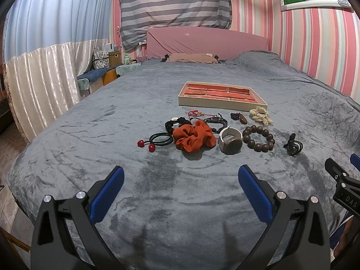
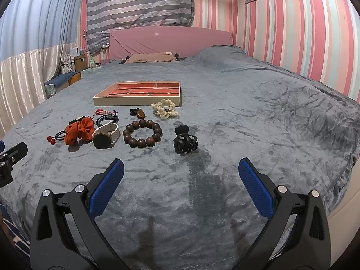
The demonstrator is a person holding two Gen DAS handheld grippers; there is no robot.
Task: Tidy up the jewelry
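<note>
Both tongs we hold low over the bed [image 1: 90,117], level, pointing forward | left tongs [image 1: 181,189] gaping, empty | right tongs [image 2: 181,183] gaping, empty | jewelry spread ahead, just before the tray [image 1: 221,103]; bead bracelet [image 2: 142,136] beside hair claw [image 2: 185,142]

We see a plush grey velvet bed cover [image 2: 247,117], a glossy dark wooden bead bracelet [image 2: 142,136], and a matt black plastic claw clip [image 2: 185,142].

Jewelry tray [image 2: 126,100] beyond bead bracelet [image 2: 142,133], black claw clip [image 2: 185,142].

Grey-blanketed bed [image 1: 157,202], pink-striped wall [image 2: 292,33]
</note>
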